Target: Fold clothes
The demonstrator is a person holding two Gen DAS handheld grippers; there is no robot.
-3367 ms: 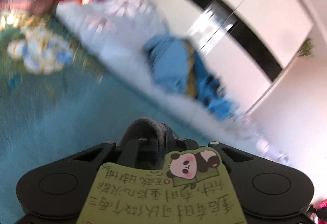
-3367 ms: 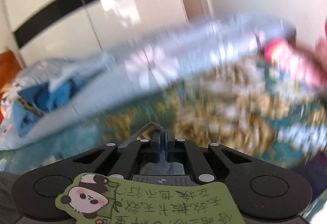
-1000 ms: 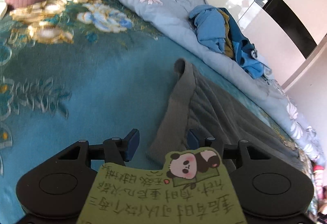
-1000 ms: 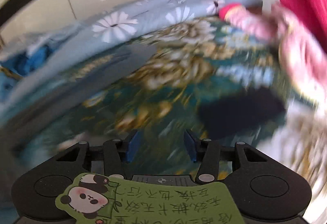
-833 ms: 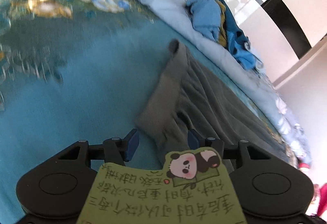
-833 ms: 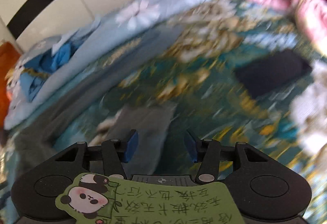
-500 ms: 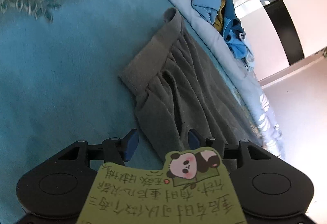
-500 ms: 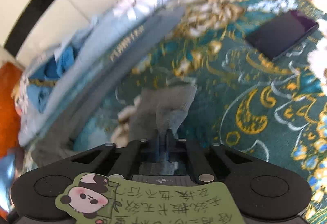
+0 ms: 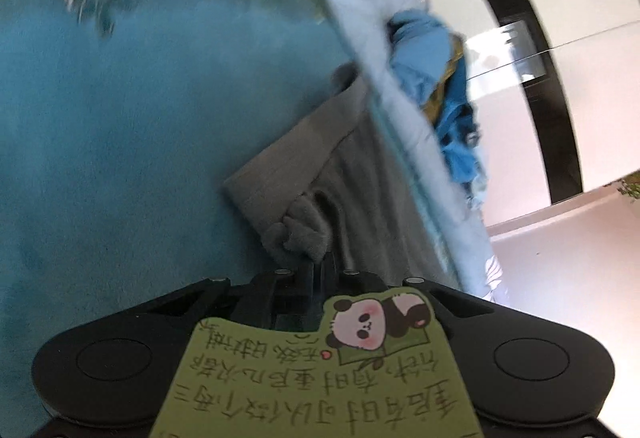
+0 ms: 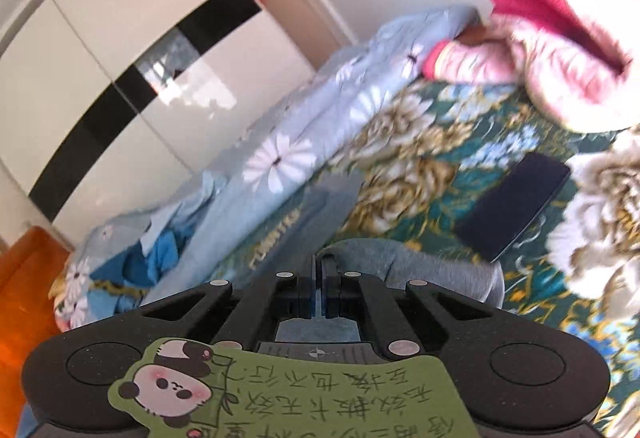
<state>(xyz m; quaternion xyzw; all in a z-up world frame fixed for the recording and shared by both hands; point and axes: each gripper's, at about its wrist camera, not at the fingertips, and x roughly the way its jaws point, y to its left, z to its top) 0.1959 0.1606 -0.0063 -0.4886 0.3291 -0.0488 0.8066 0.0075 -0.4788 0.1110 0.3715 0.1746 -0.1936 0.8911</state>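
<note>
Left wrist view: the left tongs are clenched on a bunched edge of the grey garment, which lies rumpled across the frame's centre on the teal bedspread, beside the pale floral quilt.

Right wrist view: the right tongs pinch another grey garment edge at lower centre; a dark phone lies to the right.

Folding has barely begun, judging by the loose, unfolded cloth.

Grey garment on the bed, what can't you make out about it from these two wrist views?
- Left wrist: grey garment near end hidden behind left gripper; motion blur smears its far edge.
- Right wrist: most of it lies behind right gripper; whether trousers or a top is unclear.
- Blue clothes pile: too blurred to count.
</note>
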